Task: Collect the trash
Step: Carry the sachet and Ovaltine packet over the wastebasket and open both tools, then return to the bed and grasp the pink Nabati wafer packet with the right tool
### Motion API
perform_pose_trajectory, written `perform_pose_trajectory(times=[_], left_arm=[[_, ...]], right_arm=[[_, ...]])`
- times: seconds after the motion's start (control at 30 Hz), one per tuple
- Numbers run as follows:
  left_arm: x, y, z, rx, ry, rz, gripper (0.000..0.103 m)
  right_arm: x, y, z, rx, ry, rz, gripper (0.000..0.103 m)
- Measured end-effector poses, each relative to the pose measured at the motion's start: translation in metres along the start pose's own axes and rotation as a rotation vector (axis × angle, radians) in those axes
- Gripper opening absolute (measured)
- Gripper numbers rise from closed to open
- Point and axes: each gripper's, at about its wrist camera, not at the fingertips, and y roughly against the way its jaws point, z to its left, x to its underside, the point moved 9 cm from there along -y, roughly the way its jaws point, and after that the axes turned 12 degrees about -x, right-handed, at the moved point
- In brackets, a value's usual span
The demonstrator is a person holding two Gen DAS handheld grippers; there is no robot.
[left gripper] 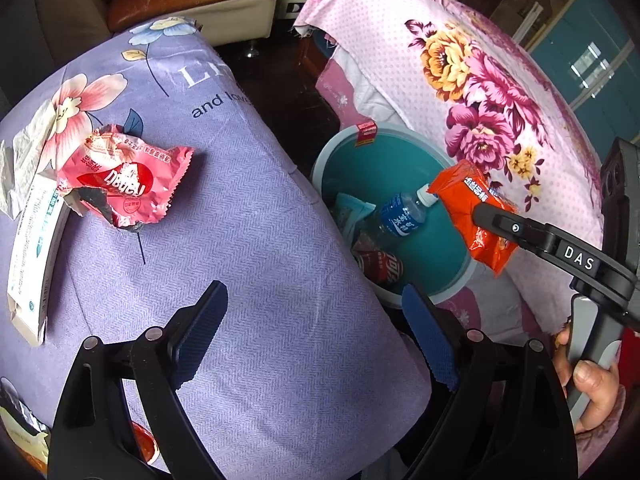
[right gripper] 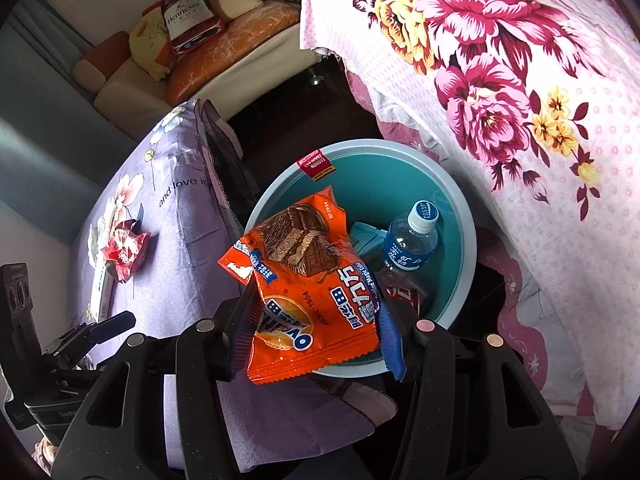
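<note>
The right gripper (right gripper: 316, 320) is pinching a glossy orange snack wrapper (right gripper: 304, 296) between its ribbed blue pads (right gripper: 390, 340), the crinkled foil packet hanging over the near rim of a round teal bin (right gripper: 460, 216). In the left wrist view the same wrapper (left gripper: 472, 216) is sitting above the bin's (left gripper: 340, 152) far side, clamped by the right gripper (left gripper: 486, 210), whose handle a hand (left gripper: 592, 384) is gripping. Inside the smooth plastic bin a clear water bottle (right gripper: 408, 240) with a blue label is lying against a pale blue packet (right gripper: 366, 238) and a red can (right gripper: 404, 294). The left gripper (left gripper: 316, 332) is standing spread wide with nothing between its pads, hovering over the woven lilac cloth (left gripper: 260, 240) near its draped edge beside the bin. On that cloth, well apart from the jaws, a crumpled pink wrapper (left gripper: 124, 180) is lying, touching a flat white carton (left gripper: 34, 256) and near a scrap of crumpled paper (left gripper: 24, 160). A pink flowered cloth (left gripper: 460, 80) is hanging close on the bin's other side, leaving a narrow dark gap of floor between the two draped edges.
</note>
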Motion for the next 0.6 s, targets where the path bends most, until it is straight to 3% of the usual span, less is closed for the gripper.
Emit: perform_pose_trajectory(times=[0.13,0.17,0.23,0.37,0.6], left_arm=[[0.001,0.003,0.010,0.003,0.019,-0.003,0.089],[0.002,0.004,0.013,0.004,0.024,-0.004,0.089],[0.003,0.006,0.019,0.004,0.033,-0.005,0.089],[0.007,0.010,0.030,0.009,0.052,-0.004,0.090],[0.015,0.021,0.046,0.013,0.070,-0.018,0.090]], right_arm=[[0.001,-0.003,0.007,0.007,0.012,0.009,0.053],[0.002,-0.003,0.009,0.009,0.014,0.012,0.056],[0.002,-0.004,0.013,0.016,0.017,0.012,0.071],[0.003,-0.004,0.018,0.013,-0.002,0.020,0.078],[0.011,-0.006,0.036,0.012,0.008,0.039,0.079]])
